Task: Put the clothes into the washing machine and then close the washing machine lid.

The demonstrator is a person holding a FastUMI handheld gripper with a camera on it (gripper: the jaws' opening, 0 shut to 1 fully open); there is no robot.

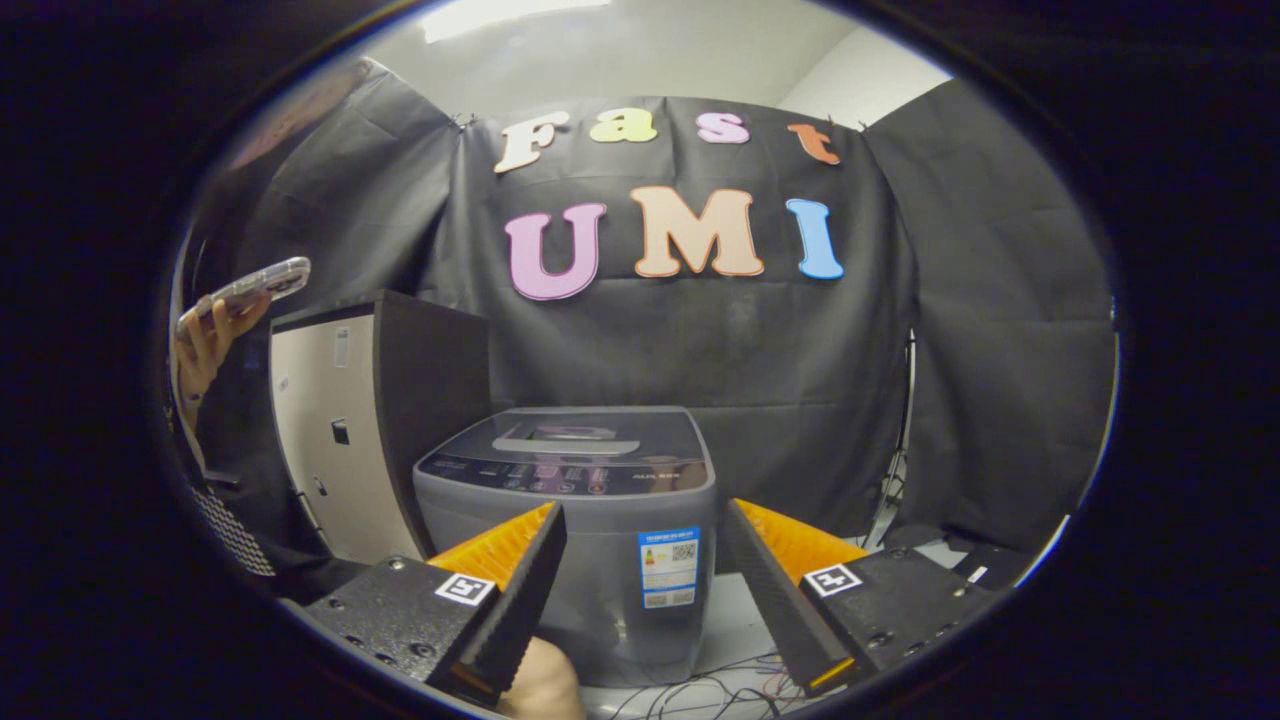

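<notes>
The washing machine [590, 520] stood on the floor ahead of the gripper [640, 570], framed in the gap between its two fingers and a little beyond their tips. It was a grey top-loader, and its lid [570, 438] lay flat and closed over the top, with a dark control panel [565, 475] running across the front edge. A blue-and-white sticker [669, 567] was stuck on the front face of the machine, low down and toward the right finger.

The gripper was spread wide, holding nothing; its orange-and-black fingers [510, 570] stood well apart on either side of the machine's front, touching neither it nor anything else.

Just beside the machine, on its left and slightly behind, stood a tall cabinet [340, 430] with a pale front and dark side. Farther left, a person's hand [205, 345] held up a phone [250, 290]. Thin cables [720, 690] lay tangled on the pale floor below the machine, between the fingers. Part of a person's hand or knuckle showed close to the base of the left finger; which it was could not be told.
</notes>
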